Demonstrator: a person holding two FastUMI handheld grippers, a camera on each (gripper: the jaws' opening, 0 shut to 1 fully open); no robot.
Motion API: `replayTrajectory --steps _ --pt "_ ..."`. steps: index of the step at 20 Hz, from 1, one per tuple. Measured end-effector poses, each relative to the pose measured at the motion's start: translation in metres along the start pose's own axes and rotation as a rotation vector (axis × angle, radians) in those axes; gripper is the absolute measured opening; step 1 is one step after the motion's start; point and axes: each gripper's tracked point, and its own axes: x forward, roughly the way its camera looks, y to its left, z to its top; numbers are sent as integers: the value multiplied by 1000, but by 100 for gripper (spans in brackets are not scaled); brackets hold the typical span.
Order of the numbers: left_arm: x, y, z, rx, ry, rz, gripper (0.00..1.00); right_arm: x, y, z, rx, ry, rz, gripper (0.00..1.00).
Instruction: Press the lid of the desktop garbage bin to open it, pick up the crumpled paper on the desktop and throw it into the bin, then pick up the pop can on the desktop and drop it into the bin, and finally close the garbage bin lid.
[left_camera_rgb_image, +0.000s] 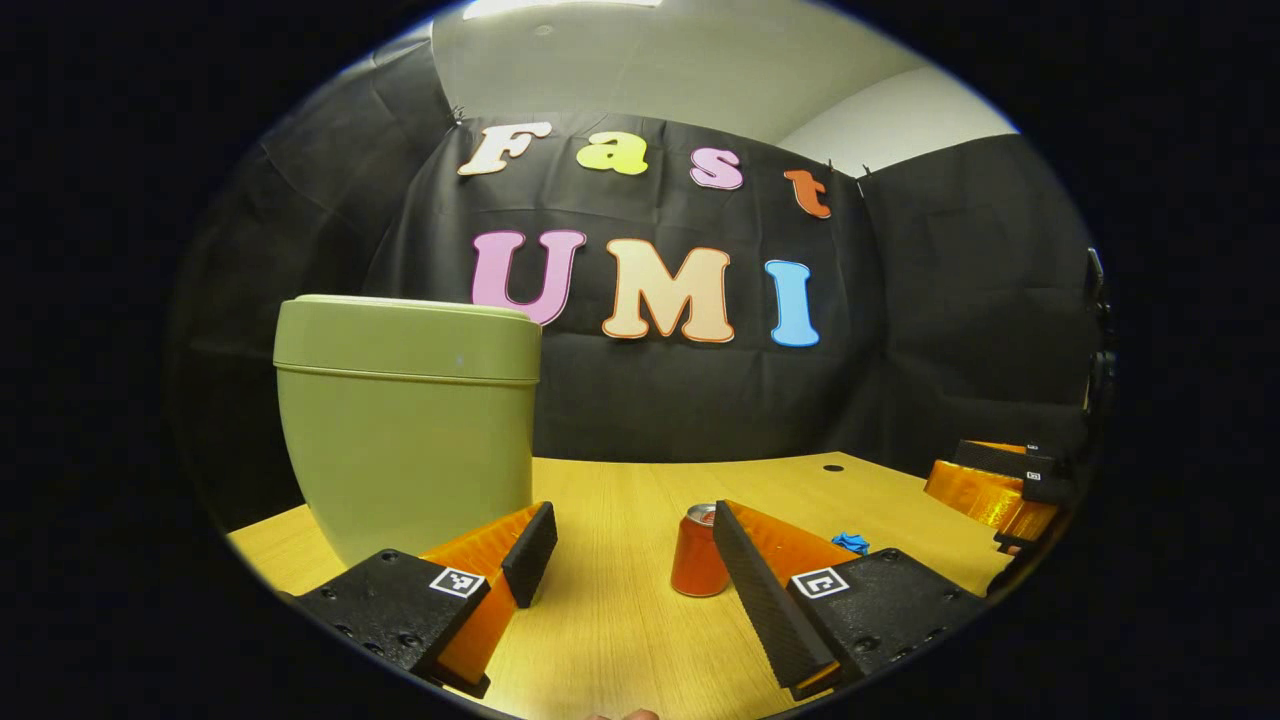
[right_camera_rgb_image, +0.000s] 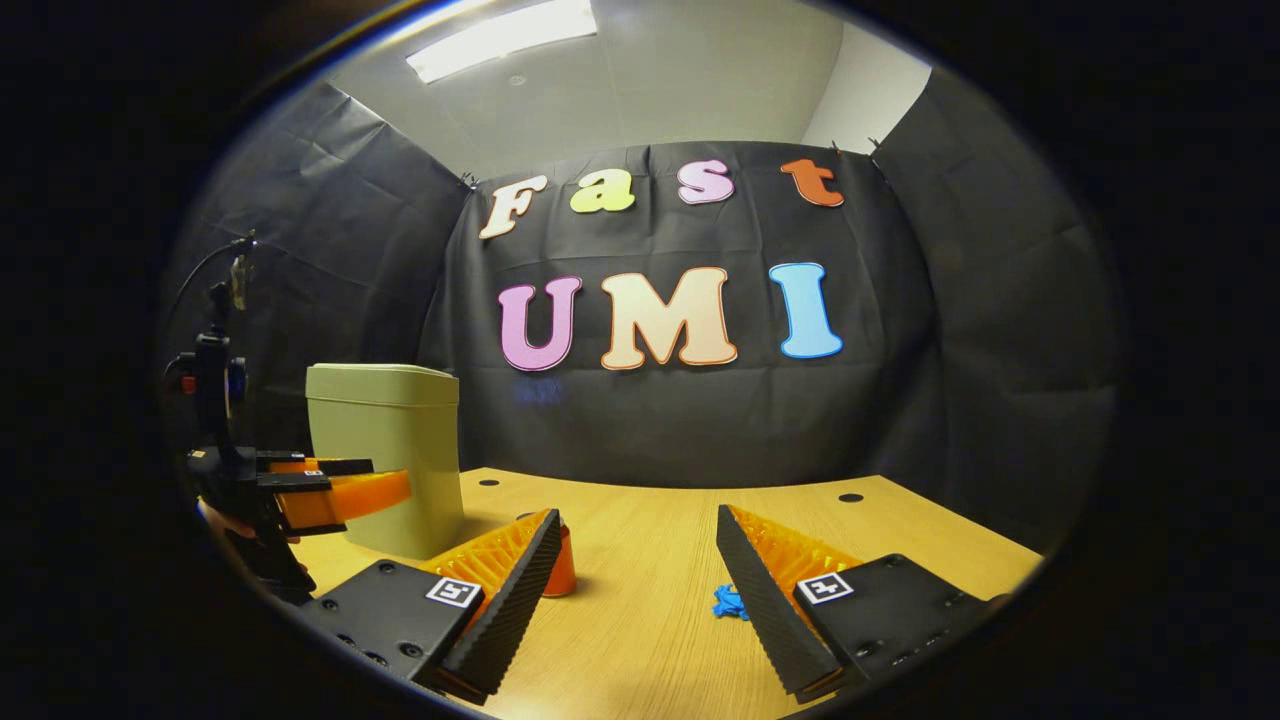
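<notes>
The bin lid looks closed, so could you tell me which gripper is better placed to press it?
Probably the left gripper: the bin stands just beyond its left finger.

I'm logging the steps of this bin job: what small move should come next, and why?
Probably bring the left gripper up over the garbage bin and press its lid. The lid sits shut, while the pop can and the blue crumpled paper lie untouched on the desktop. Both grippers are open and empty.

Both low views face the back wall across the desk (left_camera_rgb_image: 640, 620) (left nearer), sharing the bin (left_camera_rgb_image: 410, 420) and can (left_camera_rgb_image: 698, 552).
</notes>
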Motion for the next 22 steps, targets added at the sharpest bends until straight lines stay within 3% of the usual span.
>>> replayTrajectory --steps 8,14,22 --pt "-1 0 6 -10 -9 -5 95 5 0 -10 -10 23 13 98" --pt "3 18 36 51 -49 42 95 11 -1 -19 -12 50 22 99" --pt "9 21 85 110 -95 36 94 3 -19 -4 -14 32 4 99"
